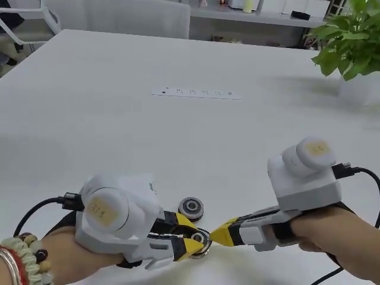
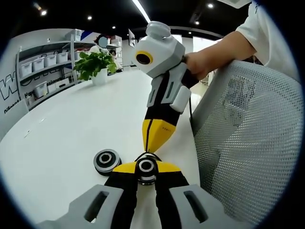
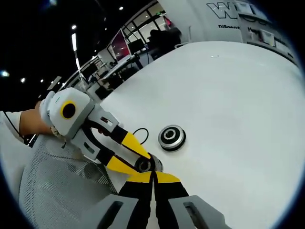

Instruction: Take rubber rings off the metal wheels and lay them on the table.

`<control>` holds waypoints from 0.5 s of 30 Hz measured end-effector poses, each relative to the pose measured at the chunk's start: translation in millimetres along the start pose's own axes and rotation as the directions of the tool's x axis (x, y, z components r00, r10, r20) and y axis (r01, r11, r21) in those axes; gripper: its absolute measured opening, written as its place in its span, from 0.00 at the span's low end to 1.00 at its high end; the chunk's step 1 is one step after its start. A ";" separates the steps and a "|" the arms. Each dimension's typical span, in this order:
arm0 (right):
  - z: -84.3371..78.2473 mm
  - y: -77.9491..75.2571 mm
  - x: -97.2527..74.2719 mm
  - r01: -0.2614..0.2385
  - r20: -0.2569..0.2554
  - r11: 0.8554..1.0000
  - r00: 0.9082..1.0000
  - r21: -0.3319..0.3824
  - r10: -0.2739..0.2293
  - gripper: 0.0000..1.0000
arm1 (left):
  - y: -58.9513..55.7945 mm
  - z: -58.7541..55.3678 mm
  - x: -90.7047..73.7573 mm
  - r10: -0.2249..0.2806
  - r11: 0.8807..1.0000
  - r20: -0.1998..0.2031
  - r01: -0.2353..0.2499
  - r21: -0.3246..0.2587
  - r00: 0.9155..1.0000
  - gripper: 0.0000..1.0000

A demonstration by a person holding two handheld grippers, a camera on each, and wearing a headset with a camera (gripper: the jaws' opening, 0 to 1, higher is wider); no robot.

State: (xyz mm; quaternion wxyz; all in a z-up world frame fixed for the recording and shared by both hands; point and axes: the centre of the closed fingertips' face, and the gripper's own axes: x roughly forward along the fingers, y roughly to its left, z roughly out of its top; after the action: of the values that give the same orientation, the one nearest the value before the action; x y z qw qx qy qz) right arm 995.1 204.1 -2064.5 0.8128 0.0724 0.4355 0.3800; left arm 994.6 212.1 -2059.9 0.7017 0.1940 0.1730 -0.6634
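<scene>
We see the left claw (image 2: pixel 146 167) clamped on a metal wheel (image 1: pixel 200 240), its two yellow tips pressed against opposite sides of the wheel. The wheel sits low over the white bench (image 1: pixel 119 119), close to the near edge; we cannot tell whether it touches the surface.

The right claw (image 3: pixel 153 174) comes in from the opposite side. Its yellow tips are pressed together into a single point that meets the rim of the held wheel. We cannot tell whether anything is pinched between them.

In the head view the two claws face each other tip to tip, each gripped by a hand, and the left wrist wears bead bracelets (image 1: pixel 24 255).

A second wheel (image 1: pixel 191 208) lies flat on the bench just beside the held one, a little farther from the near edge. It is apart from both claws, and it has a dark band around a silver ring.

Farther in, towards the middle of the bench, lies a white power strip (image 1: pixel 196 92). A green plant (image 1: pixel 350 35) stands near the far right corner. A grey mesh chair back (image 2: pixel 243 143) shows close behind the near edge in both gripper views.
</scene>
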 end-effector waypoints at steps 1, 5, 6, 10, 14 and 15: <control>0.2 0.3 0.2 0.002 -0.001 1.000 1.000 -0.001 -0.002 0.00 | 0.0 -0.1 0.0 -0.001 1.000 0.000 0.001 -0.003 1.000 0.08; 0.3 0.7 0.6 0.002 -0.003 1.000 1.000 -0.005 -0.002 0.00 | 0.2 -0.1 0.1 -0.005 1.000 -0.010 0.005 -0.003 1.000 0.08; 1.0 1.1 0.3 -0.001 0.001 1.000 1.000 -0.003 0.001 0.00 | 0.1 -0.2 -0.1 -0.006 1.000 -0.014 0.006 0.000 1.000 0.08; 4.0 2.5 -0.7 -0.009 0.017 1.000 1.000 0.005 0.009 0.00 | 0.5 -0.4 -1.3 -0.012 1.000 -0.038 0.012 -0.004 0.999 0.08; 4.1 3.0 -1.0 -0.010 0.017 1.000 1.000 0.004 0.010 0.00 | 3.1 -1.5 -5.8 -0.021 1.000 -0.056 0.021 -0.004 0.998 0.10; 4.2 3.0 -1.1 -0.010 0.018 1.000 1.000 0.003 0.010 0.00 | 4.5 0.1 -7.6 -0.022 1.000 -0.049 0.021 -0.015 0.999 0.10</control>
State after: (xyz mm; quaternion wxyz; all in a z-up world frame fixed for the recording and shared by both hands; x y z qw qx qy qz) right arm 996.3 206.4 -2059.8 0.8147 0.0789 0.4285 0.3827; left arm 998.7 218.8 -2055.8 0.6915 0.2031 0.1971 -0.6646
